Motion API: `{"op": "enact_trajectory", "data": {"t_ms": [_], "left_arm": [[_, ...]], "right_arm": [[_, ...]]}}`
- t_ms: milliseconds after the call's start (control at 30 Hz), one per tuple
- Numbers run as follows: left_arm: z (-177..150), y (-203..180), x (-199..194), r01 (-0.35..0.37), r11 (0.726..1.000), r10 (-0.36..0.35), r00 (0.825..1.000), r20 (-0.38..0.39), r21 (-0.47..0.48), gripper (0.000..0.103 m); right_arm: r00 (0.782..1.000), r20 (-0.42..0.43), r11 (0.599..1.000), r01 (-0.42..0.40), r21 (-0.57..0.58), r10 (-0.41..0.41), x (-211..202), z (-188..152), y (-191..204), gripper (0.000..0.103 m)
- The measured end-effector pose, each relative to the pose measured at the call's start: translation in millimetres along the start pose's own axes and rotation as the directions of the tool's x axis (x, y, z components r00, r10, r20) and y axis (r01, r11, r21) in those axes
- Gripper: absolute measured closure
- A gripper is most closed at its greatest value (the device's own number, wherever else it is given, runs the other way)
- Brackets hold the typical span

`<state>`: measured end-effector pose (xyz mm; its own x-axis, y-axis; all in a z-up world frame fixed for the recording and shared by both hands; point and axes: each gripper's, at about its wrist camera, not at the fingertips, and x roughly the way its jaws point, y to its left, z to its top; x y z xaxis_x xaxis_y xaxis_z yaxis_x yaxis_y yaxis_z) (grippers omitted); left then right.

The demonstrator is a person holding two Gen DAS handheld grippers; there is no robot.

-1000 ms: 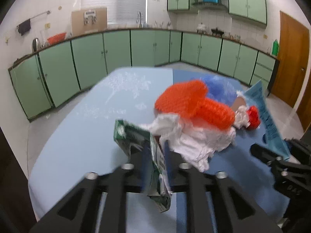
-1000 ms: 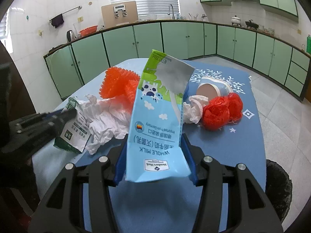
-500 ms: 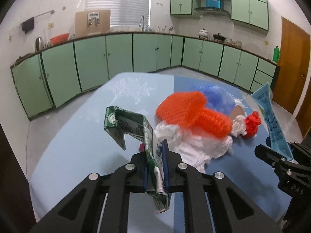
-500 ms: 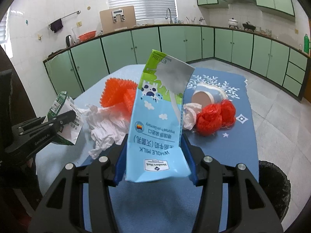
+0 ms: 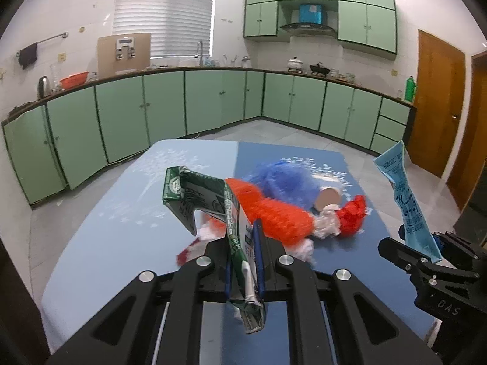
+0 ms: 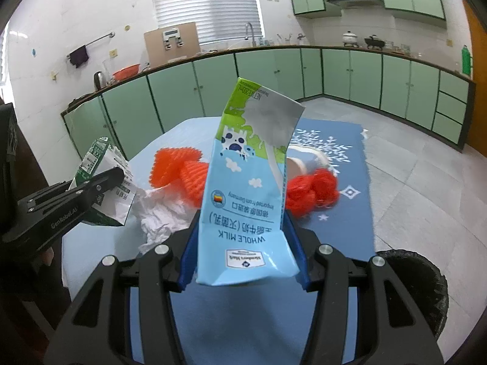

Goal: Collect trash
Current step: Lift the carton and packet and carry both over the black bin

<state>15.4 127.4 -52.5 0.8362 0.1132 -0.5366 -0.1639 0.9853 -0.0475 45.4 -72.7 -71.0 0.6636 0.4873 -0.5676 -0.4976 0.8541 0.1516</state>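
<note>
Left gripper point(image 5: 243, 261) was clamped tight on a flattened green carton point(image 5: 210, 203), blue pads pinching its crushed lower part, with the carton's folded top sticking up and left and a crumpled end hanging below the jaws. Carton was clear of the surface point(image 5: 100, 243), held in the air. Right gripper point(image 6: 243, 249) was clamped on a light blue whole-milk carton point(image 6: 249, 188), held upside down by its print, wide face to the camera, pads on both narrow sides; also off the surface. From the left wrist view that milk carton showed edge-on at far right, in the other gripper. Rest of the trash sat on the blue surface between and beyond the two grippers: orange foam netting point(image 5: 274, 216), crumpled white tissue point(image 6: 161, 213) just under and in front of it, a blue paper cup point(image 5: 292, 185) on its side with the open mouth facing right, and a red mesh bundle point(image 6: 313, 194) touching a small white wad beside the cup. Pile was bunched together, pieces touching. A black bin point(image 6: 423, 276) stood on the floor at the surface's right near corner, rim only partly in view, contents not visible. Green kitchen cabinets point(image 5: 170, 103) ran along the back walls.
</note>
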Motion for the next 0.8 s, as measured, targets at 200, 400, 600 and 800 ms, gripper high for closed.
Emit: {"op": "enact_trajectory", "data": {"t_ms": [200, 400, 600, 800], "left_arm": [[6, -32, -2, 0.073, 0.997, -0.073, 0.997, 0.014, 0.037, 0.091], [10, -70, 1, 0.163, 0.983, -0.164, 0.986, 0.011, 0.091, 0.091], [13, -104, 11, 0.242, 0.961, -0.243, 0.97, -0.006, 0.133, 0.091], [13, -144, 21, 0.32, 0.931, -0.32, 0.947, -0.03, 0.175, 0.091]], "right_arm": [[0.999, 0.026, 0.999, 0.041, 0.019, -0.042, -17, 4, -18, 0.054], [0.993, 0.052, 0.992, 0.106, 0.06, -0.11, -37, 4, -47, 0.054], [0.978, 0.056, 0.976, 0.195, 0.1, -0.201, -54, -3, -84, 0.054], [0.953, 0.042, 0.943, 0.291, 0.162, -0.301, -70, -18, -128, 0.054]]}}
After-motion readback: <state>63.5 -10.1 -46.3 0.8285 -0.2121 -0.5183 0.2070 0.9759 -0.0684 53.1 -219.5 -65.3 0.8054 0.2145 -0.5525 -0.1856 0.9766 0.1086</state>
